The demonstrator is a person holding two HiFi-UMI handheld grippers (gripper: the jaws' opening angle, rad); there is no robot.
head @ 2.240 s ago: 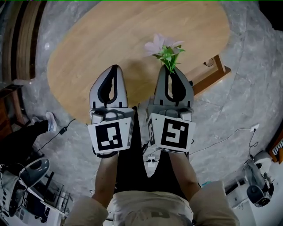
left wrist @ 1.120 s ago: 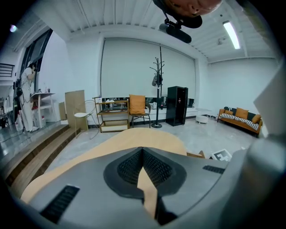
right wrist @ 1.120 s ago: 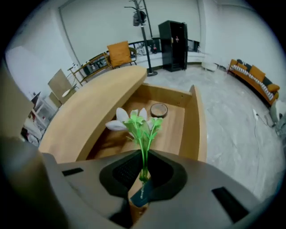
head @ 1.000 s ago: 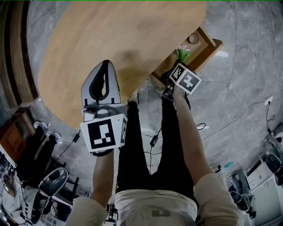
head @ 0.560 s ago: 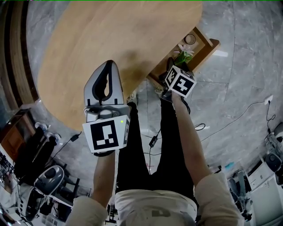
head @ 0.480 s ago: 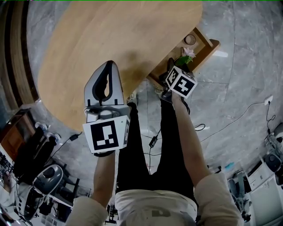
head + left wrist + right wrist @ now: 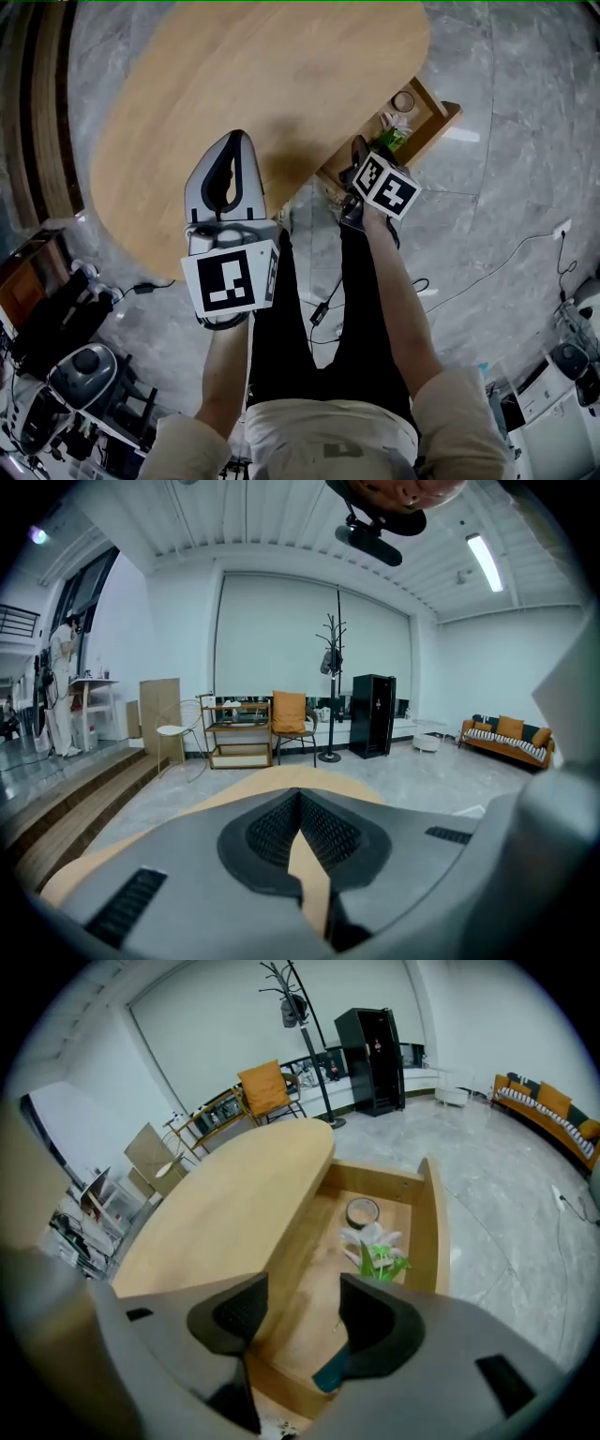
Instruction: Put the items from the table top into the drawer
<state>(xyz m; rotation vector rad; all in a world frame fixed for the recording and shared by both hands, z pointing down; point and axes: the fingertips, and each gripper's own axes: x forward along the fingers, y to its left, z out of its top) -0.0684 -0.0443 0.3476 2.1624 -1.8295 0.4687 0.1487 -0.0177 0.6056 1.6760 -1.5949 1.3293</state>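
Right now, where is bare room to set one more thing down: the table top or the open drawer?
The oval wooden table top shows bare. In the open wooden drawer, the floor is free from the pale artificial flower to the near end wall; the far end, with a small round container, is crowded.

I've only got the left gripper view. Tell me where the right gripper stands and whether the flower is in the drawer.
Observer: The right gripper hangs over the open drawer; its jaws have just been opening, nothing between them.
Operator: Now the flower.
Observer: The flower lies inside the drawer, free of the gripper.
Operator: Name anything else in there.
Observer: A small round object sits beyond the flower, near the drawer's far wall.
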